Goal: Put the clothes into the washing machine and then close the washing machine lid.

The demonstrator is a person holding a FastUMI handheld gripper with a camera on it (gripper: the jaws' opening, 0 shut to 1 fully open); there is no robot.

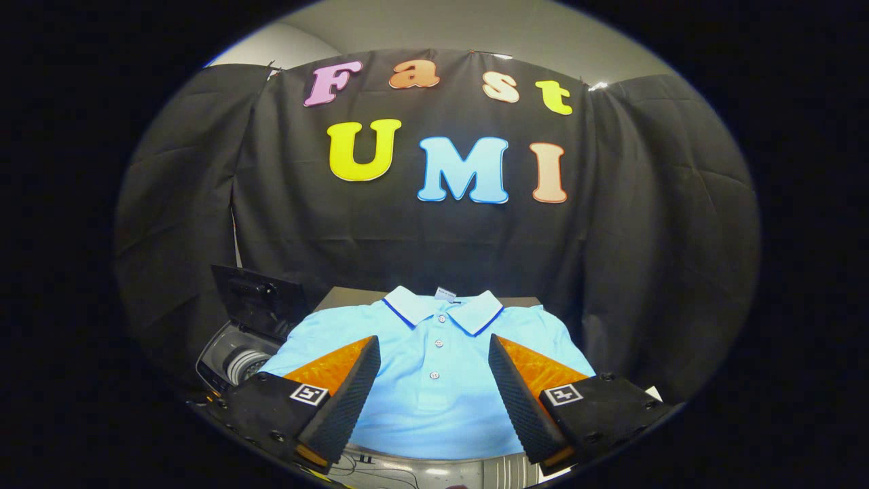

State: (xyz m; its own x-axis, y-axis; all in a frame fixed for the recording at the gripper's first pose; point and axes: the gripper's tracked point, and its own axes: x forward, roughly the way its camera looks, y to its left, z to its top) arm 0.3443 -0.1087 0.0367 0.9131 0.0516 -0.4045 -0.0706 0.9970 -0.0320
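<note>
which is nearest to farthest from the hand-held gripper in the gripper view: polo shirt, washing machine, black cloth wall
The hand-held gripper is open, its fingers apart above the shirt.
1. Polo shirt: light blue, lying flat between and just ahead of the fingers.
2. Washing machine: beside the shirt, past the left finger, lid up.
3. Black cloth wall: hanging beyond the shirt and machine.

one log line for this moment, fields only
phase: approach | tool: open, over shirt, nothing held | shirt: flat on table, buttons up | washer: beside shirt, lid up | next: likely grasp shirt
</note>
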